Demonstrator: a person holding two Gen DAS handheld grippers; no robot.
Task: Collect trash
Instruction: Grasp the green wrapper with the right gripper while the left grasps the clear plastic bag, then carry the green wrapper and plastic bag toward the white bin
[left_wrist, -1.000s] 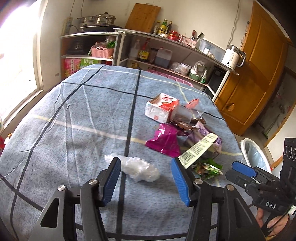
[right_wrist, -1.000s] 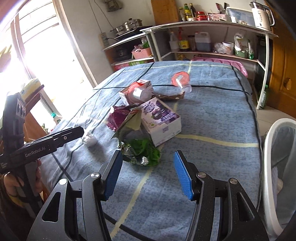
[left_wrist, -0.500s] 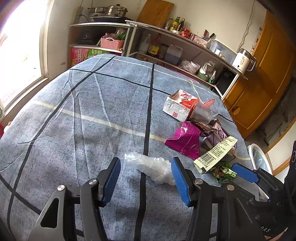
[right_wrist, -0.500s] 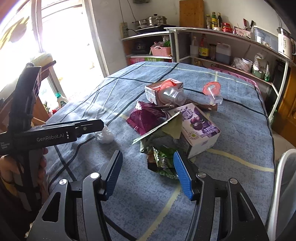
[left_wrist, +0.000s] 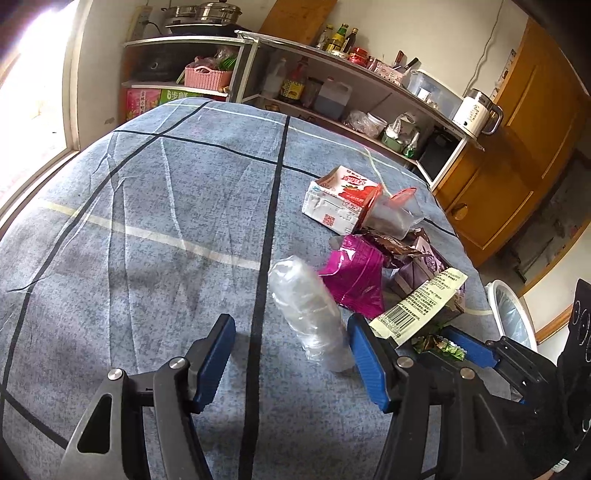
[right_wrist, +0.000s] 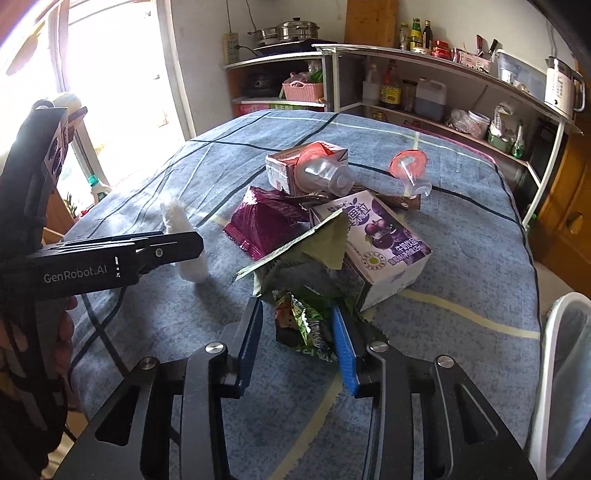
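Trash lies heaped toward the table's (left_wrist: 110, 206) right edge. Right gripper (right_wrist: 299, 332) is closing around the green wrapper (right_wrist: 303, 325); left gripper (left_wrist: 291, 354) is opening around clear plastic (left_wrist: 310, 314), which could slip free.
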